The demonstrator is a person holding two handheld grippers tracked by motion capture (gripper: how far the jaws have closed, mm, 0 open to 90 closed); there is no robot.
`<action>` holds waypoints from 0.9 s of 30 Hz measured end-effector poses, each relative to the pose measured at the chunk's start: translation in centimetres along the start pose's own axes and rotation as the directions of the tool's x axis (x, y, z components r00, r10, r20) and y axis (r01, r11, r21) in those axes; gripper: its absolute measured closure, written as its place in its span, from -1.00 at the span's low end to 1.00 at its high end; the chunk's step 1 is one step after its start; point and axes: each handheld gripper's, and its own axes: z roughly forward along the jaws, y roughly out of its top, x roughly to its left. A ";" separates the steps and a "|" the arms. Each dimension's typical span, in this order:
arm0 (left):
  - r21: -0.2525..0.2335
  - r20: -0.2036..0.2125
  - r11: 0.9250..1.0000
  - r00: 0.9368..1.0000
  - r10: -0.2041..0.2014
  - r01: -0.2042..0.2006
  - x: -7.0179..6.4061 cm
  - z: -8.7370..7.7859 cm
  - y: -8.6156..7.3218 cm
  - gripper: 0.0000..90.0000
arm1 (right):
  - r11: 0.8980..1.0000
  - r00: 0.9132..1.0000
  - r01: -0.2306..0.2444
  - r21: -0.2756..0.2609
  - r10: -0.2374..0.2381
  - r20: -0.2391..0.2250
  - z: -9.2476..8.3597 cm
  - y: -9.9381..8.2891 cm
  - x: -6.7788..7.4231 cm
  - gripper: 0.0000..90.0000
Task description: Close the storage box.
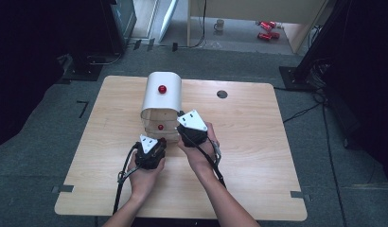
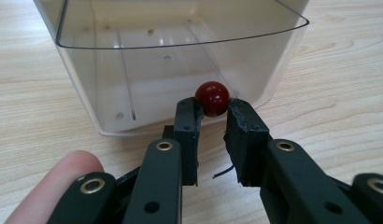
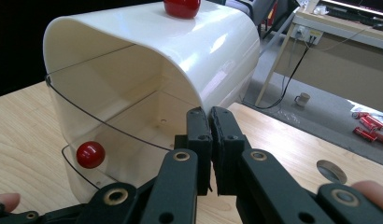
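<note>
Red knob (image 2: pixel 212 98) pinched, left claw (image 2: pixel 214 108) tips

Two hand-held grippers, left (image 1: pixel 151 150) and right (image 1: pixel 192 126), meet the front of a white, red-knobbed box (image 1: pixel 162 97) on a wooden table (image 1: pixel 258 156).

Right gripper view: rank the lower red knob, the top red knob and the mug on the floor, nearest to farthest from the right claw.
1. Lower red knob, left of the right claw, on the clear front panel.
2. Top red knob, up on the white cover.
3. Mug, on the floor past the table, right.
</note>
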 end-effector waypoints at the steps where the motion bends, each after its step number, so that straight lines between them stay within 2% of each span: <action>1: -0.001 -0.003 1.000 1.000 0.007 -0.007 0.0 0.1 -0.1 0.67 | 1.000 1.000 -0.001 0.000 0.001 0.002 0.0 0.0 0.0 0.97; 8: -0.015 -0.012 1.000 1.000 0.010 -0.010 -0.1 0.3 0.0 0.67 | 1.000 1.000 0.000 0.001 0.000 0.004 0.1 0.0 -0.1 0.98; 17: -0.001 -0.036 1.000 0.999 0.018 -0.018 -0.2 1.1 -0.1 0.67 | 1.000 1.000 -0.005 0.000 0.005 -0.005 0.2 0.0 -0.2 0.98; 24: -0.010 -0.025 1.000 1.000 0.009 -0.009 -0.1 1.0 -0.1 0.64 | 1.000 1.000 -0.019 -0.001 0.019 -0.011 0.3 0.0 -0.4 0.97; 25: -0.016 -0.019 1.000 1.000 0.012 -0.012 -0.1 0.9 -0.1 0.59 | 1.000 0.999 -0.029 -0.002 0.029 -0.023 0.3 0.0 -0.6 0.94; 27: -0.018 -0.008 1.000 1.000 0.026 -0.026 -0.2 0.6 -0.1 0.44 | 0.998 0.997 -0.062 -0.006 0.062 -0.046 0.0 0.0 -0.9 0.67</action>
